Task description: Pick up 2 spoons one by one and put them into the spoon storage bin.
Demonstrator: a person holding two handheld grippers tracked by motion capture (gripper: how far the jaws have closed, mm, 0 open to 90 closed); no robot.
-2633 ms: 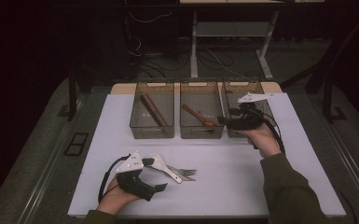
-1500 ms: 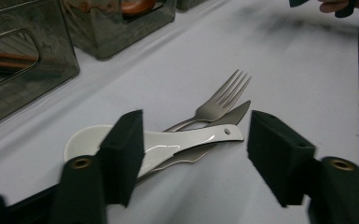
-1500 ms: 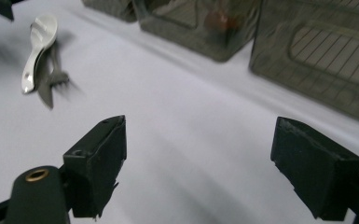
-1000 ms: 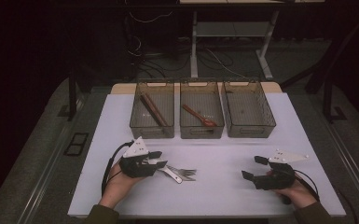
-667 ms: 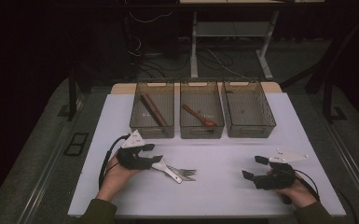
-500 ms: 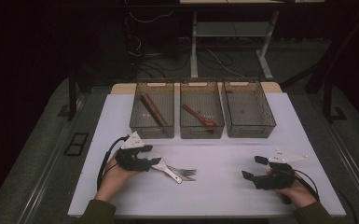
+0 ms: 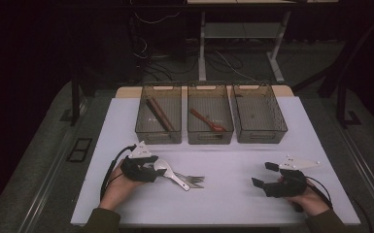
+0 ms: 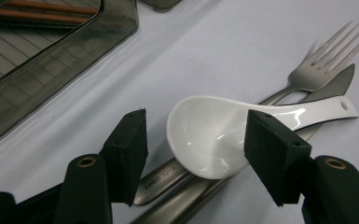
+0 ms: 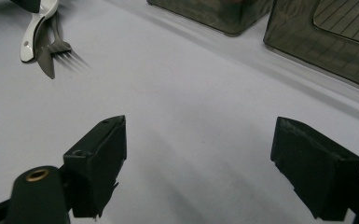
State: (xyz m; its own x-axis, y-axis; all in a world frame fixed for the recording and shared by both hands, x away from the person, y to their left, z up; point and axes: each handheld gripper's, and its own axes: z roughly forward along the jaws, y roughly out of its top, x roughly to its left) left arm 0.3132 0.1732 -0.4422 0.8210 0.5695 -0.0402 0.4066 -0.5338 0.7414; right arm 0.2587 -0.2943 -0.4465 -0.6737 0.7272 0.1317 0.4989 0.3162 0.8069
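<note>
White ceramic, the spoon (image 8: 214, 135) lies on the pale counter (image 7: 233, 160) atop a steel fork (image 8: 317, 70) and knife (image 8: 331, 86), at about seven o'clock in the high view. The left tool (image 8: 193, 140) sits around its bowl, jaws partly apart and just now opening, pads not pressing it. The right tool (image 9: 214, 172) rests at five o'clock, jaws wide with nothing between them. Three bins (image 7: 209, 138) line up at twelve o'clock.

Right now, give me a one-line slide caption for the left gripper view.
Left gripper open around the bowl of a white spoon lying across a fork and knife.
</note>
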